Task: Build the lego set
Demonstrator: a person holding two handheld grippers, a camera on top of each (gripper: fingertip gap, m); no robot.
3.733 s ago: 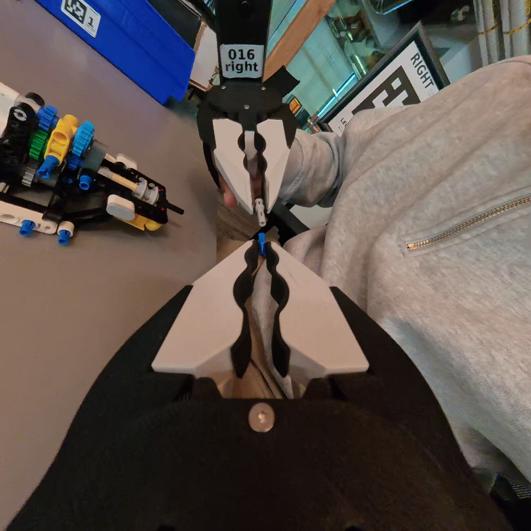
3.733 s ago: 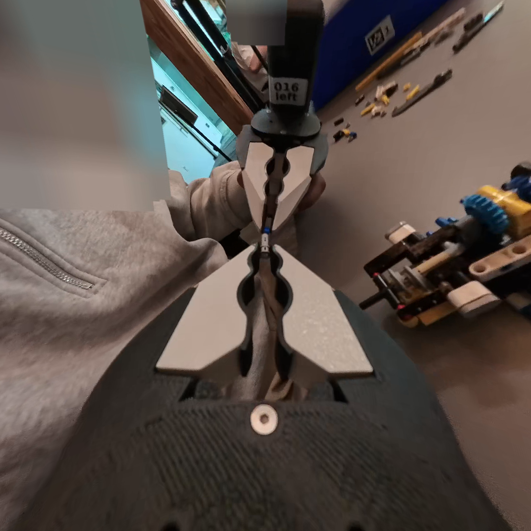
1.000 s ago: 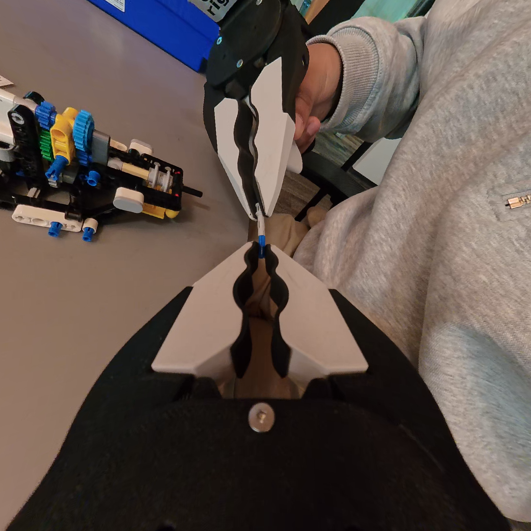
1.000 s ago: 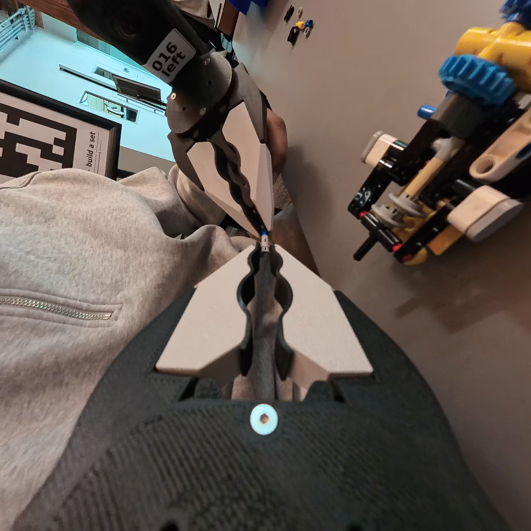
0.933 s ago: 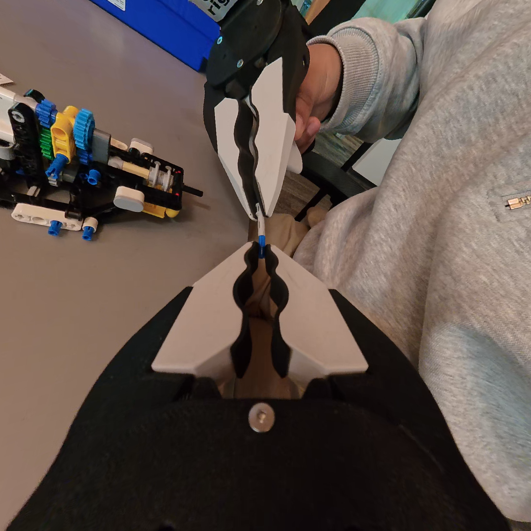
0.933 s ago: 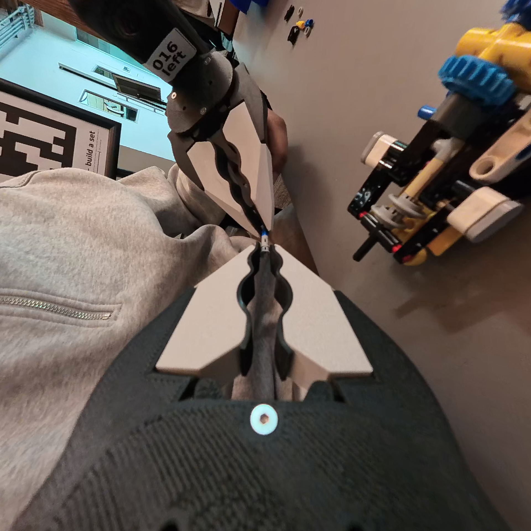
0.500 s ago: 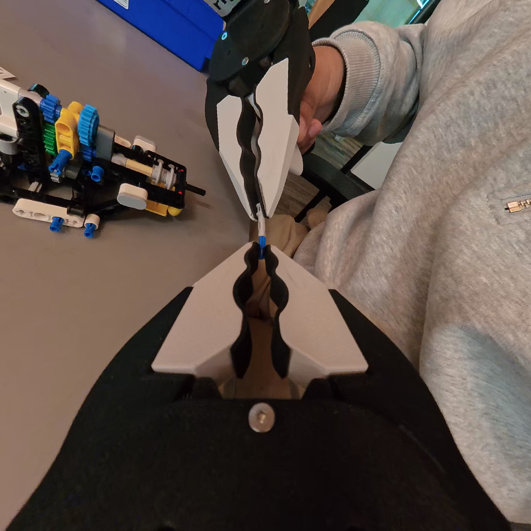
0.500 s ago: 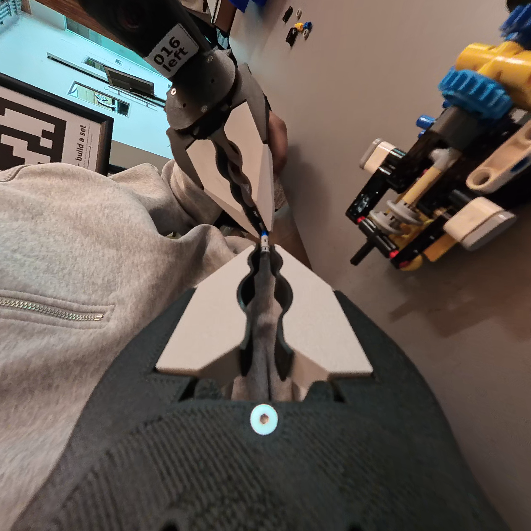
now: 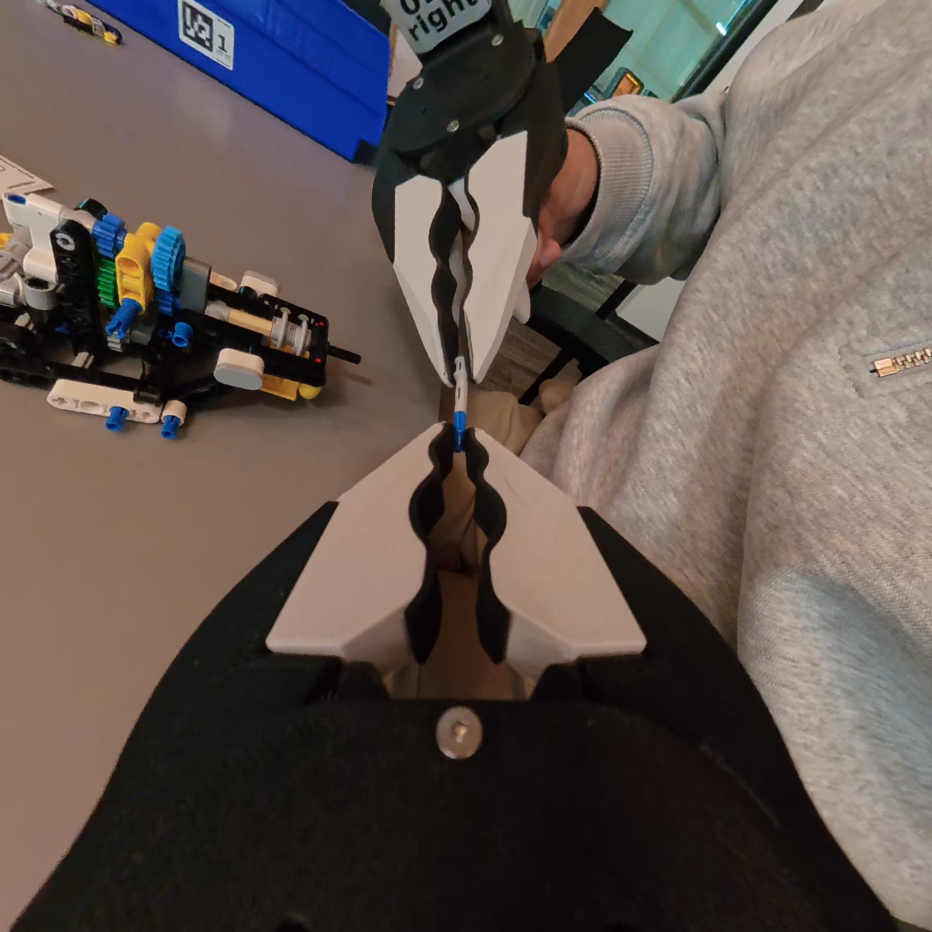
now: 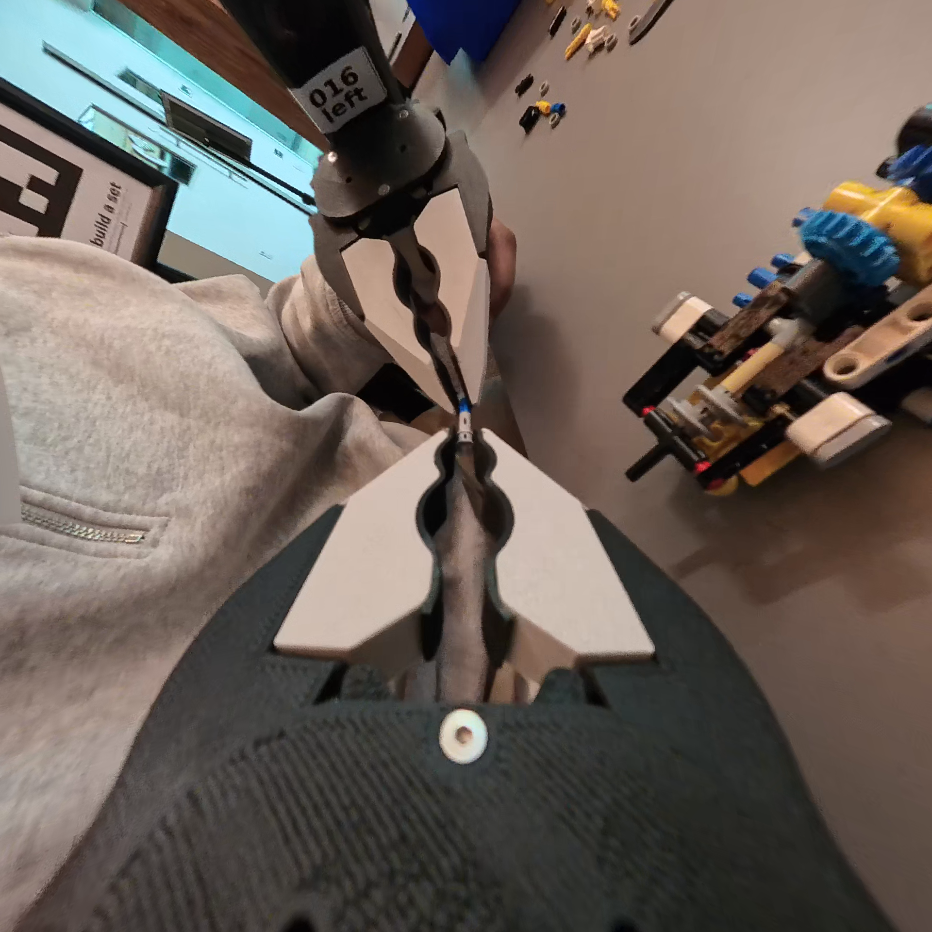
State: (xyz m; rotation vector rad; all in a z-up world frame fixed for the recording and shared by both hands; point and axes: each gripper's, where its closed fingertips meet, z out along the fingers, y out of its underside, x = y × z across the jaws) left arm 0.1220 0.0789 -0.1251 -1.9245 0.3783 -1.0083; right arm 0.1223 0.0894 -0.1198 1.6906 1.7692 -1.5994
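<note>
My left gripper (image 9: 458,434) is shut on a small blue pin (image 9: 458,422). My right gripper (image 10: 464,438) is shut on a small white connector piece (image 10: 464,422). The two grippers face each other tip to tip off the table's near edge, over the person's lap. The blue pin and the white piece (image 9: 459,386) meet end to end and look joined. The right gripper also shows in the left wrist view (image 9: 456,370), and the left gripper in the right wrist view (image 10: 461,398). The part-built lego vehicle (image 9: 151,323) lies on the grey table (image 9: 151,529); it also shows in the right wrist view (image 10: 787,383).
A blue bin (image 9: 262,60) stands at the far edge of the table. Loose small lego pieces (image 10: 544,108) lie scattered farther off. The person's grey sweatshirt (image 9: 756,403) fills the side next to both grippers. A framed sign (image 10: 65,201) stands behind. My left and right fingertips are right by each other.
The pin and white piece were apart 3.7 s ago; now they touch end to end. Both grippers have tilted and drifted slightly since, still tip to tip.
</note>
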